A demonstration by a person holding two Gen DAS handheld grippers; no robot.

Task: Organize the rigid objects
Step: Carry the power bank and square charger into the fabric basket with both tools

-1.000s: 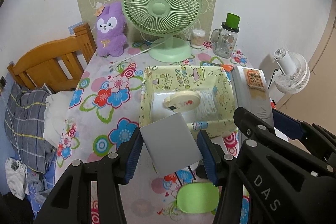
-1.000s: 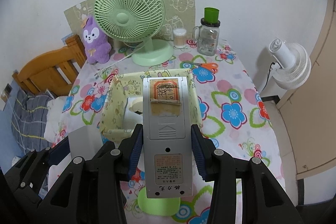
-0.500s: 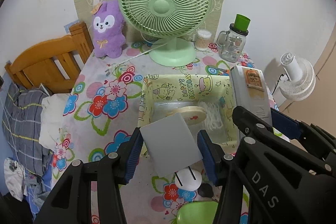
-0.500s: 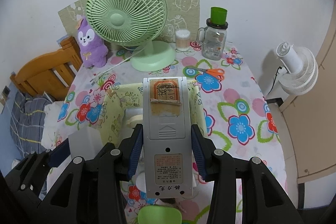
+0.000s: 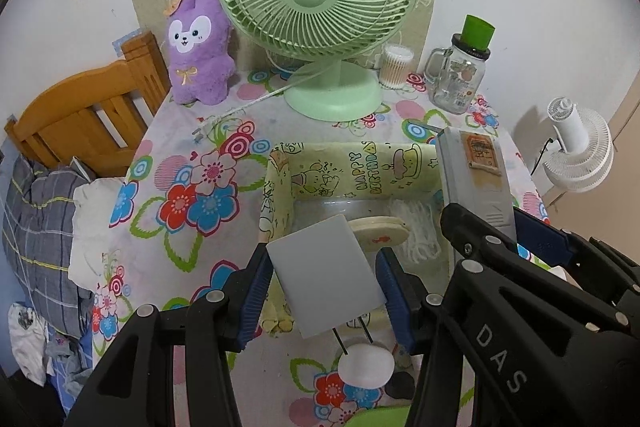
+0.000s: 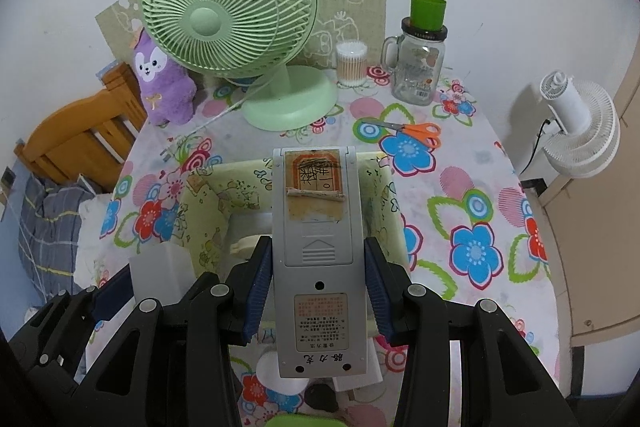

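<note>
Now both grippers hover over the yellow bin (image 5: 362,171) on the tabletop (image 6: 472,195). The left gripper (image 5: 322,281) has its fingers clamped on a grey card (image 5: 324,277), held tilted above the bin's near-left corner. The right gripper (image 6: 316,283) pinches a grey remote (image 6: 318,239) by its sides, back face up, above the bin's middle. A round cream case (image 5: 378,231) already lies inside. To do this well, I judge each piece should be lowered past the rim before release, the remote flat beside the case, the card clear of the wall.
</note>
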